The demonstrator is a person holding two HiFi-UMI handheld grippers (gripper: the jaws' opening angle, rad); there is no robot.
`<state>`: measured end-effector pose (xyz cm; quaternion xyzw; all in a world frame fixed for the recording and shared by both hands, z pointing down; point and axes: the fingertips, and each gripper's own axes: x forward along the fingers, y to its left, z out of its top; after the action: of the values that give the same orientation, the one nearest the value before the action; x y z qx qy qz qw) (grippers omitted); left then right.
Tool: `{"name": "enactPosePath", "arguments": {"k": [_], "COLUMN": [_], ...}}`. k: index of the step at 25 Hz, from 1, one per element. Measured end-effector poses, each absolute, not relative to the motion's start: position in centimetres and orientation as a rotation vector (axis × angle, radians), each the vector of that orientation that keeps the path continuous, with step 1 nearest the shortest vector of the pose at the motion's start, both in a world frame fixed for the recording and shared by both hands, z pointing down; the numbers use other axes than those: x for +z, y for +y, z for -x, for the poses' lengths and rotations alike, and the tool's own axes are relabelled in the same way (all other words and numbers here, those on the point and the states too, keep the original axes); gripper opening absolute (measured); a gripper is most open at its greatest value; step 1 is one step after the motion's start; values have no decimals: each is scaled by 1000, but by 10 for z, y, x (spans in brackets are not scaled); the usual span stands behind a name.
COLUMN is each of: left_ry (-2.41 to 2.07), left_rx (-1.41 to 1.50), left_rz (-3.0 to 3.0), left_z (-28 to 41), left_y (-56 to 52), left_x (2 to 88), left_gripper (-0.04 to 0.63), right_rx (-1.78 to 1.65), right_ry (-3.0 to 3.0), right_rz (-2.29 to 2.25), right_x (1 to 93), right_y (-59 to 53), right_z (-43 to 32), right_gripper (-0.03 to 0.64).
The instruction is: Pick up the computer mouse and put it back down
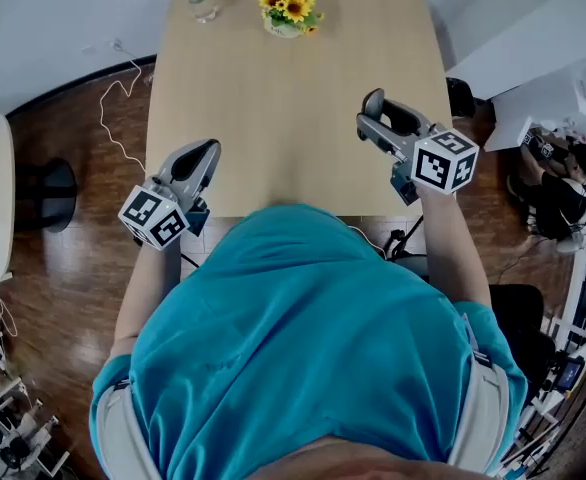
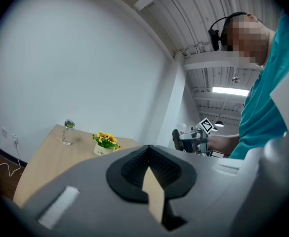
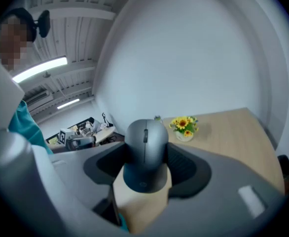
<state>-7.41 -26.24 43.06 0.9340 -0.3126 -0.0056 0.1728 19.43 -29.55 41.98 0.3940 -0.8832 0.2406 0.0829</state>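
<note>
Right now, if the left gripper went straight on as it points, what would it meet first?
Likely nothing near: left gripper aims over the table, right of the sunflower pot, toward the wall.

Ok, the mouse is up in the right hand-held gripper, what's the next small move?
Probably lower the right hand-held gripper gently toward the bare table. Its jaws clamp the computer mouse clear of the tabletop, so only the putting down seems left.

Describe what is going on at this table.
A person holds a gripper in each hand. The right gripper grips a grey computer mouse, held in the air above the wooden table. The left gripper is shut and empty. A pot of sunflowers and a small bottle stand at the far end.
</note>
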Motion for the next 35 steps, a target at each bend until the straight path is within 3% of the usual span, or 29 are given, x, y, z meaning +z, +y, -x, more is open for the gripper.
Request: {"name": "enactPosePath", "arguments": {"k": [10, 35], "left_ry": [-874, -929], "left_rx": [-53, -89], "left_rz": [-2673, -2633], "left_z": [72, 80], "left_y": [-266, -270], "left_x": [416, 413], "left_gripper": [5, 5], "right_rx": [475, 446], "right_ry": [-2943, -2957], "right_rz": [-1106, -1065], "right_x": [357, 363], "right_y": [-263, -263], "right_z": [-176, -176], "right_gripper": [265, 264]}}
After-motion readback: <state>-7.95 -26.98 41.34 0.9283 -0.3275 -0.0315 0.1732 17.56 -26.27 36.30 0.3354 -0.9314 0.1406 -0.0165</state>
